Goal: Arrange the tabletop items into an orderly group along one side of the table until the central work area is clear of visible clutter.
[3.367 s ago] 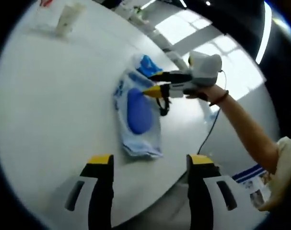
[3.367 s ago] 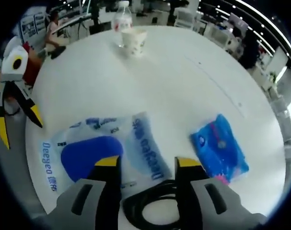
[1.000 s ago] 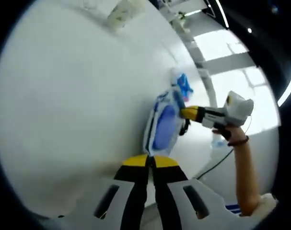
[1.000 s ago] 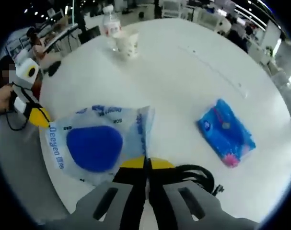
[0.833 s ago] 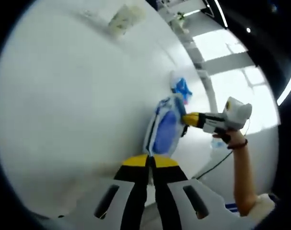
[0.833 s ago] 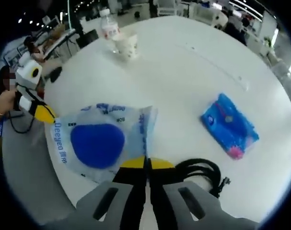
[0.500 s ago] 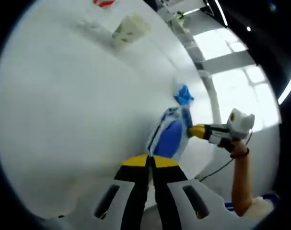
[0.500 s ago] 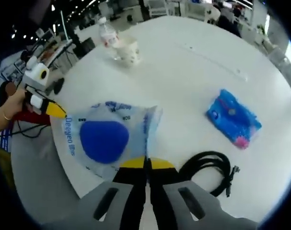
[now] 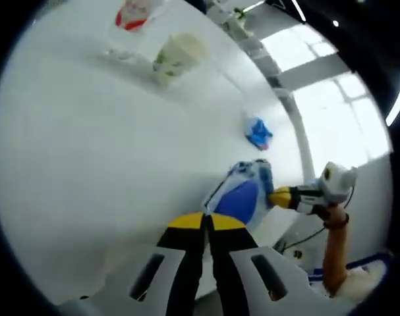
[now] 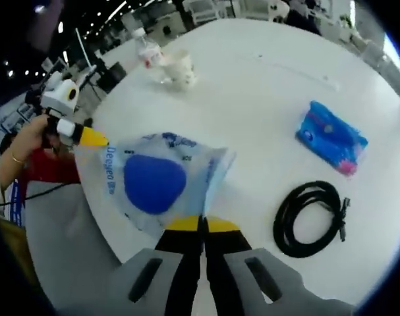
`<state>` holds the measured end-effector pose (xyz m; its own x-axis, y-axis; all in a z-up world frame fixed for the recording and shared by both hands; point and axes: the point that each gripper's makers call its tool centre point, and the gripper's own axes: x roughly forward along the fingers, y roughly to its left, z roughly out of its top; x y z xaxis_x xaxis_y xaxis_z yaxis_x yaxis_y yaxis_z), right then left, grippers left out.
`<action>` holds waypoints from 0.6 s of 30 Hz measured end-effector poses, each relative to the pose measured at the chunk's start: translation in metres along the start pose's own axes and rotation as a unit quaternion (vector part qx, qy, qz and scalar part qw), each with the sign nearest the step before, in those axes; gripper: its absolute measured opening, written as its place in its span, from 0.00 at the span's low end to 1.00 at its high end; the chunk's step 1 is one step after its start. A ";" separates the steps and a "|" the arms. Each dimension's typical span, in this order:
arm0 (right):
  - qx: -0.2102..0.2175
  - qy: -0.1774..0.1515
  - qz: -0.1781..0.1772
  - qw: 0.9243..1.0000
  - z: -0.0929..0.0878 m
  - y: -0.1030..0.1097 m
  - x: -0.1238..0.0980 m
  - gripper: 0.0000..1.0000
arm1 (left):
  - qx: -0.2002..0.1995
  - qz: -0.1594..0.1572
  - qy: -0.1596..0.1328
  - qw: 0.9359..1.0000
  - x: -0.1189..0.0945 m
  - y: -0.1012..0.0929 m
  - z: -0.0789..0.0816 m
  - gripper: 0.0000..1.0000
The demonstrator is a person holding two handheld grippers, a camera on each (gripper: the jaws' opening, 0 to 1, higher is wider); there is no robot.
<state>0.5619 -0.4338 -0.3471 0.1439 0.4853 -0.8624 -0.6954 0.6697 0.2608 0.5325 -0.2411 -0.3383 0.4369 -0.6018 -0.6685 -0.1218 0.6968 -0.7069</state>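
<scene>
Right gripper view showed your right gripper [image 10: 201, 226] clenched on the near edge of the wipes pack [image 10: 157, 186], its long axis running ahead-left to your left gripper [image 10: 99, 139], clamped on the far end, above the table [image 10: 265, 92].

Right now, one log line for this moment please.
left gripper: shut on wipes pack | right gripper: shut on wipes pack, opposite edge | cable, blue packet, cup, bottle: on table, untouched
</scene>
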 end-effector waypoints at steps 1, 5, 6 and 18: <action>0.013 -0.001 0.004 1.000 -0.003 0.003 0.001 0.01 | -0.004 0.001 0.001 1.000 0.000 0.002 0.002 0.00; 0.033 -0.004 0.009 0.999 -0.010 0.008 0.004 0.01 | -0.009 0.001 0.005 1.000 0.000 0.004 0.007 0.00; 0.038 -0.006 0.012 0.999 -0.012 0.011 0.004 0.01 | -0.008 0.004 0.006 1.000 0.000 0.004 0.009 0.00; 0.058 -0.006 0.013 0.998 -0.025 0.023 0.019 0.01 | 0.058 0.043 0.010 0.997 0.013 0.014 0.018 0.00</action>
<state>0.5316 -0.4234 -0.3680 0.1363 0.5097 -0.8495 -0.6122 0.7175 0.3322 0.5525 -0.2316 -0.3526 0.4119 -0.5447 -0.7305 -0.0532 0.7859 -0.6160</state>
